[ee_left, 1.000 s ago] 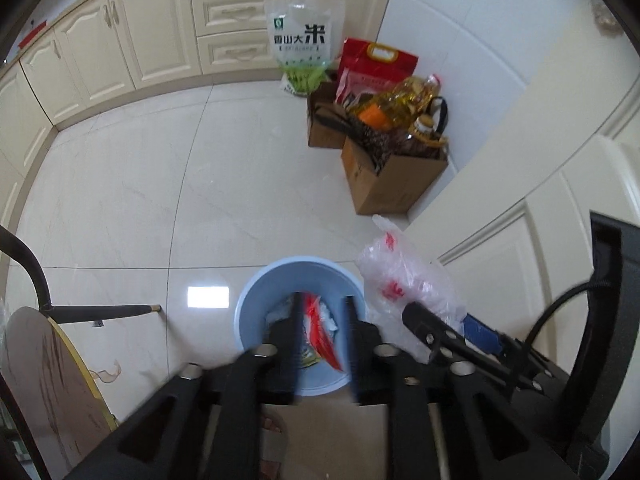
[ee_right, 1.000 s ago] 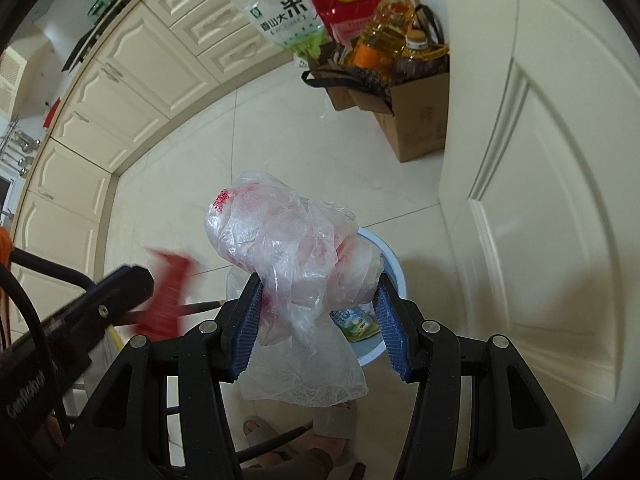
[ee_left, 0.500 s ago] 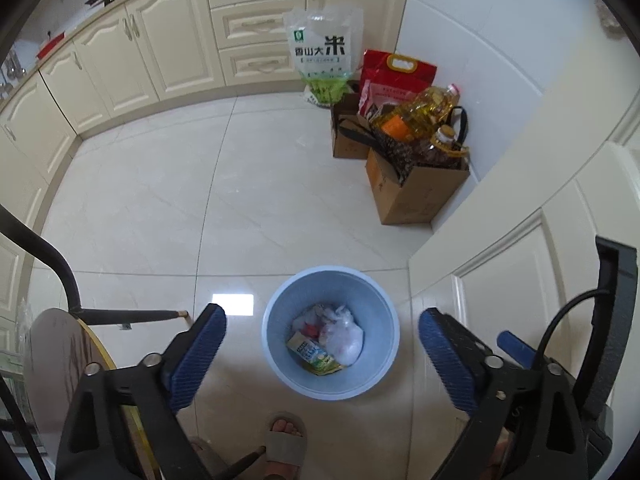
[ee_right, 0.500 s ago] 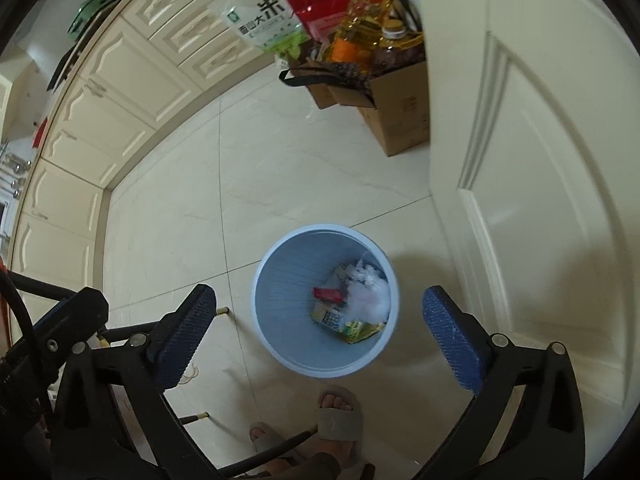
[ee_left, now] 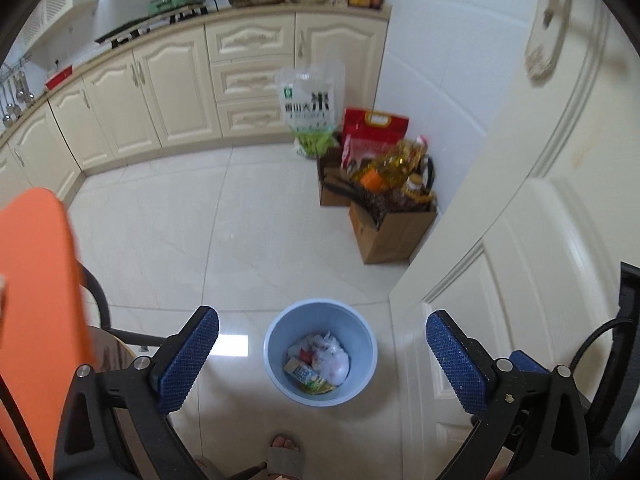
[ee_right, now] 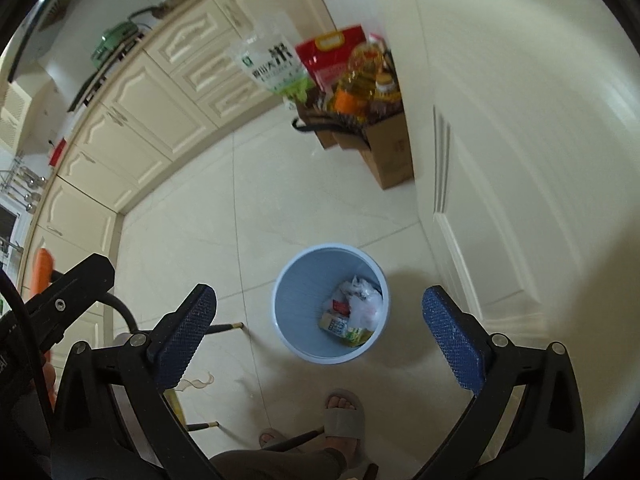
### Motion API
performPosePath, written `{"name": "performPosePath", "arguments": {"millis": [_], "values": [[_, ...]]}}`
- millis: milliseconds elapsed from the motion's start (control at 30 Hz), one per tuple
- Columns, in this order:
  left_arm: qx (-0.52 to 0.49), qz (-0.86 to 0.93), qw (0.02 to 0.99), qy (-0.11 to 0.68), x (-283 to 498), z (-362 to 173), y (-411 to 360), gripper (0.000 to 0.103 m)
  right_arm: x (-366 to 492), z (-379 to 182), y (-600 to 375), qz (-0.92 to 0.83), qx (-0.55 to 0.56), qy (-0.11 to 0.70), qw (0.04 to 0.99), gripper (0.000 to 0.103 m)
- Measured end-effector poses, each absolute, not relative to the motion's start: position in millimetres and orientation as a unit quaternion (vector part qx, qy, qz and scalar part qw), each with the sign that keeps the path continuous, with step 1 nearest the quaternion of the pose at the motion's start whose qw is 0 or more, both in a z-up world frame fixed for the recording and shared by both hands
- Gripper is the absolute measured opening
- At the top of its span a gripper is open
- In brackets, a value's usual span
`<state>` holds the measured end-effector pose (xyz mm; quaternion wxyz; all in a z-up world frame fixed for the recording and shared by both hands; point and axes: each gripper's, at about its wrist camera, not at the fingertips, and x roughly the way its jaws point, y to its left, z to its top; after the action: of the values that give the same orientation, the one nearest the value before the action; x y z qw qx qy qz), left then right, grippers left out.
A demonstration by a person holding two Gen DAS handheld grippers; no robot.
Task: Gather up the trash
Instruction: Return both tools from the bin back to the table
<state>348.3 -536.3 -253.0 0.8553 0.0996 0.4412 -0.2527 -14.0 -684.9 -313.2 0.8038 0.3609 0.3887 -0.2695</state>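
Observation:
A light blue trash bin (ee_left: 276,344) stands on the tiled floor, also in the right wrist view (ee_right: 298,300). Inside lie a crumpled clear plastic bag (ee_left: 332,362) (ee_right: 366,304), a yellow-green carton (ee_left: 304,374) (ee_right: 340,326) and a red wrapper (ee_right: 340,306). My left gripper (ee_left: 322,360) is open and empty, high above the bin. My right gripper (ee_right: 320,332) is open and empty, also high above the bin.
Cardboard boxes with oil bottles and rice bags (ee_left: 384,196) (ee_right: 360,112) stand by the wall. A cream door (ee_left: 520,260) (ee_right: 520,160) is at right. Cabinets (ee_left: 180,92) run along the back. An orange chair back (ee_left: 36,320) is at left. A slippered foot (ee_right: 344,420) is below.
Both grippers opened and dropped the plastic bag and red wrapper into the bin, then rose higher above it. The view now takes in the counter and more floor.

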Motion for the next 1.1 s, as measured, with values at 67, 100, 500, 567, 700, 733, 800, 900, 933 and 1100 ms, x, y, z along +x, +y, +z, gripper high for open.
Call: {"name": "performPosePath", "arguments": {"millis": [67,100,500,567,700,733,800,900,933,1100], "values": [[0.091,-0.256,0.859,0.433,334,-240,-518,0.102,-20,-299,-677,-0.268,0.359,0.378,0.81,0.103],[0.09,-0.257,0.863,0.425,325,-234,-509,0.102,-23,-287,-670,-0.267,0.355,0.371,0.816,0.103],[0.063,-0.248,0.907,0.333,215,-155,-377,0.102,-31,-184,-572,-0.23,0.292,0.32,0.872,0.103],[0.053,-0.239,0.915,0.319,195,-146,-348,0.102,-29,-173,-552,-0.222,0.28,0.314,0.879,0.103],[0.038,-0.22,0.93,0.291,155,-129,-293,0.102,-21,-146,-506,-0.204,0.247,0.306,0.897,0.103],[0.035,-0.215,0.933,0.285,145,-127,-280,0.102,-21,-142,-497,-0.2,0.241,0.304,0.9,0.103],[0.028,-0.205,0.938,0.277,126,-125,-261,0.102,-19,-128,-474,-0.188,0.226,0.297,0.908,0.103],[0.013,-0.187,0.947,0.262,95,-116,-217,0.102,-15,-113,-445,-0.177,0.205,0.289,0.918,0.103],[0.008,-0.181,0.949,0.257,84,-115,-206,0.102,-13,-108,-433,-0.17,0.198,0.286,0.922,0.103],[-0.018,-0.154,0.96,0.232,37,-111,-157,0.102,-5,-84,-383,-0.142,0.166,0.273,0.937,0.103]]}}
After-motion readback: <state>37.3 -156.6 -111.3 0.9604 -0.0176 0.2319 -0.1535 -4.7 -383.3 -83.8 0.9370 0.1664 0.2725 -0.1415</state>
